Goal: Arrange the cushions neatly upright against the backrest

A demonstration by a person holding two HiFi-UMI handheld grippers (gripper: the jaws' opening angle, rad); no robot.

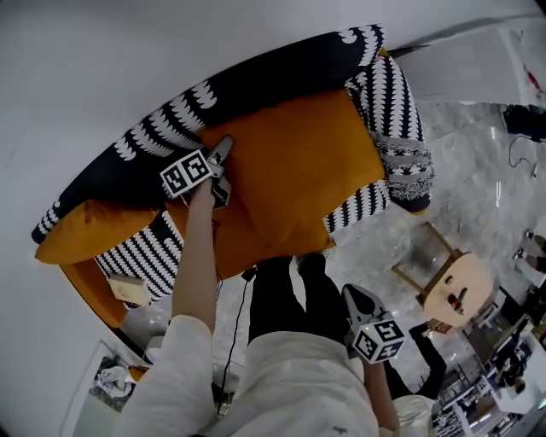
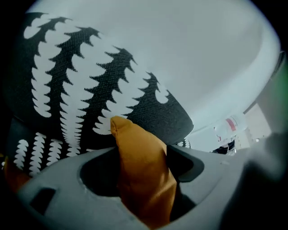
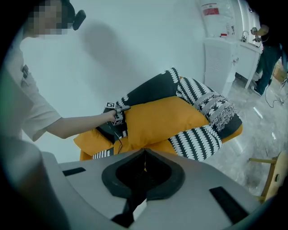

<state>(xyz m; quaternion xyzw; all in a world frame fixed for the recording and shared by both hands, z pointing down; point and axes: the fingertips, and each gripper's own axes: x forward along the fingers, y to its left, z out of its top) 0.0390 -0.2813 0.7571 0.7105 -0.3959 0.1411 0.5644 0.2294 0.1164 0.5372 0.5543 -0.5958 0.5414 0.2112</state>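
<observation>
Left tool (image 2: 143, 158) clamped on top corner of orange cushion (image 1: 299, 171), leaning against black-and-white backrest (image 1: 256, 81). Right tool (image 3: 144, 155) closed, empty, held low, well apart from cushion. Red label (image 3: 210, 9) above white cabinet (image 3: 220, 58), too small to read. Open floor (image 1: 478, 171) at right.

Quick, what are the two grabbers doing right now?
Left gripper: closed on a corner of the orange cushion.
Right gripper: closed, holding nothing.

Even, soft indoor light; strong fisheye warp + dark vignette at edges; nearby claw bodies blurred.
</observation>
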